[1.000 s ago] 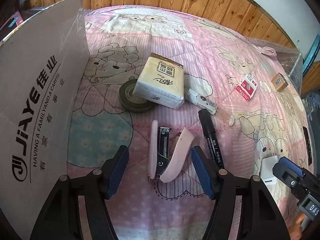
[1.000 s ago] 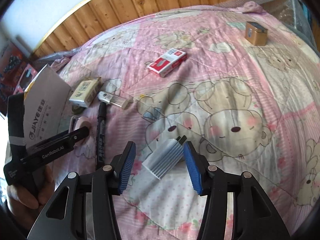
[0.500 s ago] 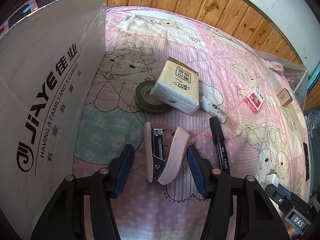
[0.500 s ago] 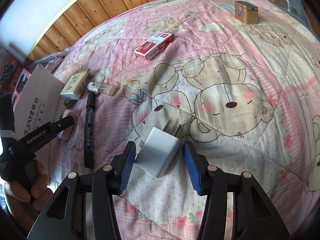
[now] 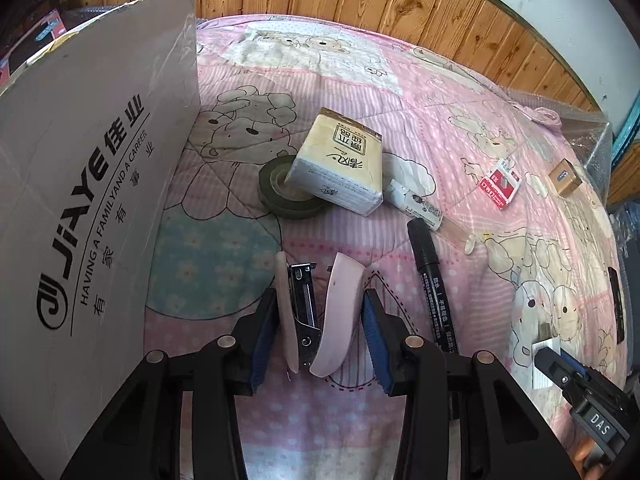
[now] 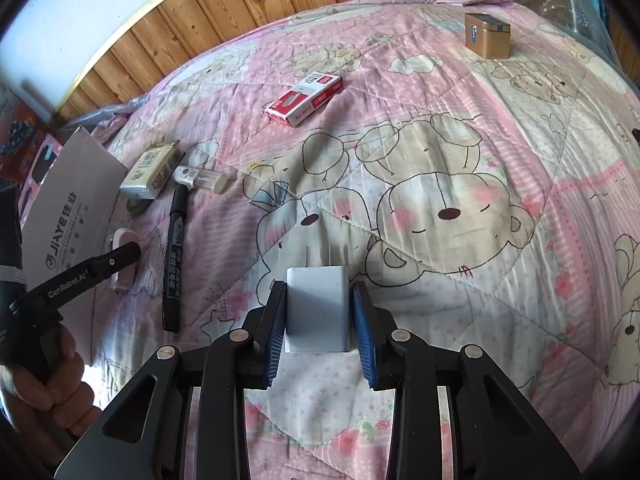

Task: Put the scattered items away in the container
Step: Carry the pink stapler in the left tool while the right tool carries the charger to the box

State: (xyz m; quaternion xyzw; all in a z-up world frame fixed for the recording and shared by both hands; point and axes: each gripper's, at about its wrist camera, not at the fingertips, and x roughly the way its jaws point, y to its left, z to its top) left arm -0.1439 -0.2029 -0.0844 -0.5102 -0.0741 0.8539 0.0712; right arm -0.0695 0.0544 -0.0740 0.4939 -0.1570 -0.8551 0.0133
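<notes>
A pink stapler (image 5: 316,312) lies half open on the pink bear quilt, and my left gripper (image 5: 318,336) is shut on it, blue pads pressing both pink halves. The tall cardboard box (image 5: 92,184) stands just left of it. My right gripper (image 6: 318,320) is shut on a white charger plug (image 6: 318,308), prongs pointing away. In the left wrist view the charger (image 5: 542,364) shows at lower right. A black marker (image 5: 434,292) lies right of the stapler.
A tissue pack (image 5: 340,160) rests partly on a dark tape roll (image 5: 284,196), with a small white tube (image 5: 416,206) beside them. A red staple box (image 6: 304,100) and a gold box (image 6: 486,36) lie farther off. A wooden wall panel (image 5: 360,0) borders the bed.
Both grippers narrowed from open to gripping: the left came forward and closed on the stapler, and the right closed on the charger, which now sits square between the pads.
</notes>
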